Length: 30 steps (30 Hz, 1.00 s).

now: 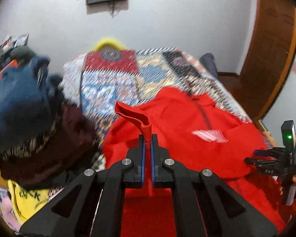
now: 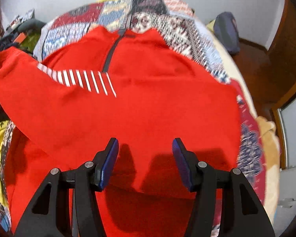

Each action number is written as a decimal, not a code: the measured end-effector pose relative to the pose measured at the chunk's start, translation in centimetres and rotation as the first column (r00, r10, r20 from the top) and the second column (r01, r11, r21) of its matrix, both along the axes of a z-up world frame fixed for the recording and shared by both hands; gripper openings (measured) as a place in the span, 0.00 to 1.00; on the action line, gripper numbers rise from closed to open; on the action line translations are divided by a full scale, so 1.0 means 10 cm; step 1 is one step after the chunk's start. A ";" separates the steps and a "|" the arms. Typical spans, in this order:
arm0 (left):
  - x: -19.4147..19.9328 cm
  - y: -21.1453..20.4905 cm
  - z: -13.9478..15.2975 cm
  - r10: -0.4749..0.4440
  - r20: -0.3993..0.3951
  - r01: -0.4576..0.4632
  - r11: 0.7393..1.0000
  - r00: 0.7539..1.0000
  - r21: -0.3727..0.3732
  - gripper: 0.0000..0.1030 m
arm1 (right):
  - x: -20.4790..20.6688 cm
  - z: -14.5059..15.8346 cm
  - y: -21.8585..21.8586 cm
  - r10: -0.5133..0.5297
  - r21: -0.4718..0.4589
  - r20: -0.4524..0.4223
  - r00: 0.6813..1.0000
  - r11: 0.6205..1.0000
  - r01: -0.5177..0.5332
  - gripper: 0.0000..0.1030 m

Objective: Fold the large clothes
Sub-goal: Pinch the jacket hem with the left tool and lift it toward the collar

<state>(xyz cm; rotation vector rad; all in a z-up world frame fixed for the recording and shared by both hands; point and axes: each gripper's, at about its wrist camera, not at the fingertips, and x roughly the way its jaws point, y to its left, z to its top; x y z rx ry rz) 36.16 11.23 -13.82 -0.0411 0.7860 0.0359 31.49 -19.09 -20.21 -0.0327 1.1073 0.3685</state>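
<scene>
Red jacket [image 2: 148, 106] lay spread on patterned bedspread [image 1: 112, 79], zipper up. Left gripper [image 1: 147, 138] was clamped on bunched red edge, lifted. Right gripper [image 2: 145, 144] hung over jacket, fingers apart, holding nothing. Tip imo: pin far side, carry fold across slowly, keep edge taut.

Jacket [image 2: 140, 102] on quilt [image 2: 187, 33]; clothes pile [image 1: 25, 106] left.
</scene>
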 end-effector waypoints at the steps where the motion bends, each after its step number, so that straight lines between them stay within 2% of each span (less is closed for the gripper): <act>1: -0.01 0.07 -0.06 0.008 -0.012 -0.008 1.000 1.000 -0.008 0.03 | 0.00 -0.08 0.01 0.001 -0.002 -0.023 1.000 1.000 -0.001 0.51; 5: -0.08 0.32 -0.43 0.047 -0.096 -0.052 0.997 0.994 -0.050 0.04 | 0.01 -0.23 0.02 -0.006 -0.007 -0.060 0.998 1.000 0.005 0.51; 10: -0.15 0.49 -0.84 0.080 -0.186 -0.102 0.988 0.979 -0.112 0.05 | -0.03 -0.20 0.02 -0.010 -0.006 -0.059 0.998 1.000 0.010 0.51; 12: -0.17 0.51 -0.99 0.094 -0.222 -0.118 0.988 0.971 -0.098 0.11 | -0.03 -0.21 0.03 -0.009 -0.014 -0.058 0.998 1.000 0.008 0.51; 13: -0.19 0.52 -1.06 0.098 -0.237 -0.122 0.988 0.966 -0.090 0.17 | -0.03 -0.22 0.04 -0.007 -0.019 -0.056 0.998 1.000 0.006 0.51; 16: -0.28 0.51 -1.18 0.100 -0.259 -0.116 0.992 0.961 -0.047 0.20 | -0.03 -0.23 0.05 -0.006 -0.030 -0.051 0.999 1.000 0.005 0.52; 19: -0.38 0.50 -1.21 0.107 -0.274 -0.111 0.994 0.956 -0.002 0.32 | -0.05 -0.22 0.05 -0.007 -0.042 -0.047 0.999 0.999 0.005 0.52; 24: -0.51 0.48 -1.06 0.081 -0.277 -0.071 0.996 0.958 0.047 0.38 | -0.05 -0.16 0.04 0.002 -0.062 -0.051 0.999 0.998 -0.005 0.52; 30: -0.44 0.29 -0.61 0.032 -0.178 -0.017 0.996 0.983 0.088 0.46 | -0.01 0.03 0.00 0.008 -0.084 -0.002 1.000 0.996 -0.008 0.52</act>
